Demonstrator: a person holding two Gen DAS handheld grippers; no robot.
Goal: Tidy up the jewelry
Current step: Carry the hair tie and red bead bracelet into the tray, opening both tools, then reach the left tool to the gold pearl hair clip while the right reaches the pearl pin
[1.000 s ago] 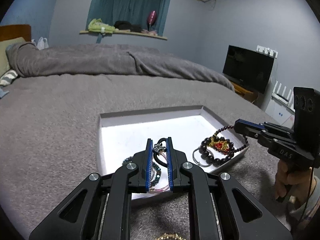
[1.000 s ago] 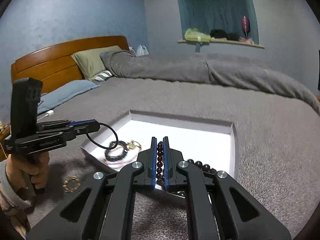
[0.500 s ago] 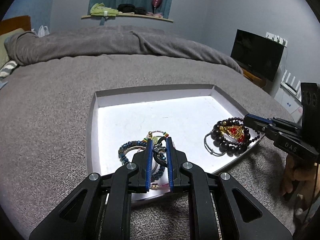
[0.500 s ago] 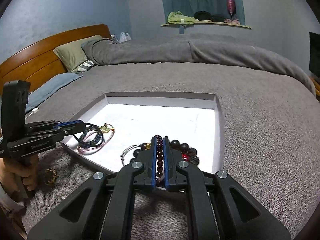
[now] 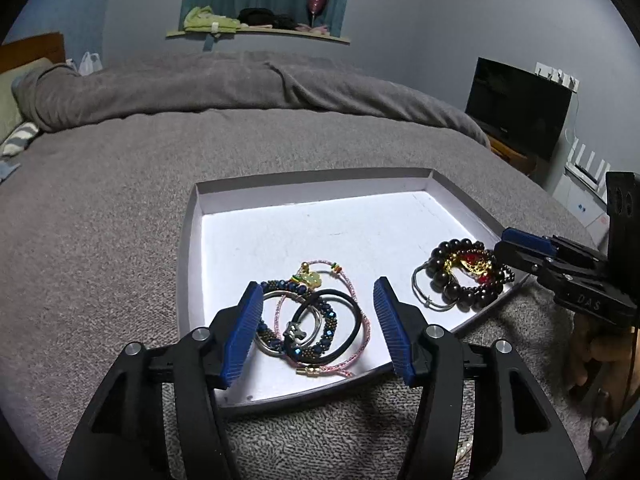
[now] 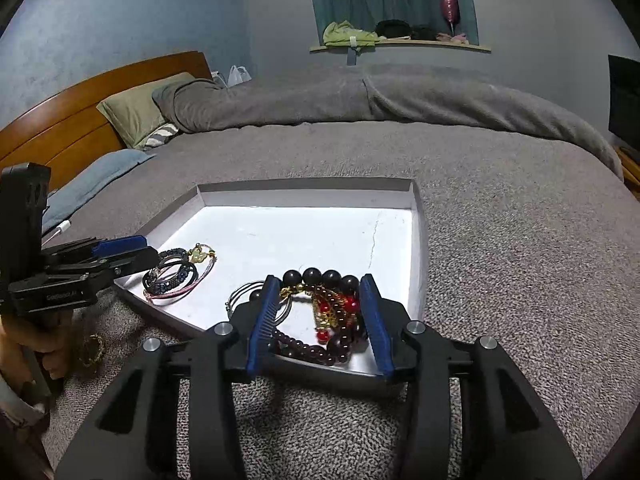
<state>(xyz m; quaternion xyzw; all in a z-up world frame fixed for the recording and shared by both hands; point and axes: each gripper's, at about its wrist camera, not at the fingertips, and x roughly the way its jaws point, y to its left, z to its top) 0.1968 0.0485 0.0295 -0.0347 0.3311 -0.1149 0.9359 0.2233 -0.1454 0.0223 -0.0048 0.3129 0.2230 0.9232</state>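
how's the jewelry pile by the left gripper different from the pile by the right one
The left pile is mostly thin loops: a black band, a pink cord, a blue beaded bracelet. The right pile is chunky dark beads with red and gold pieces. The left pile lies near the tray's left front edge, the right pile at its right front corner. Both rest in the tray, released, each between open gripper jaws: left gripper, right gripper.

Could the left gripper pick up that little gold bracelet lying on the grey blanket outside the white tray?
Probably yes: the left gripper is open and empty, and the gold bracelet lies uncovered on the blanket, just below it beside the tray.
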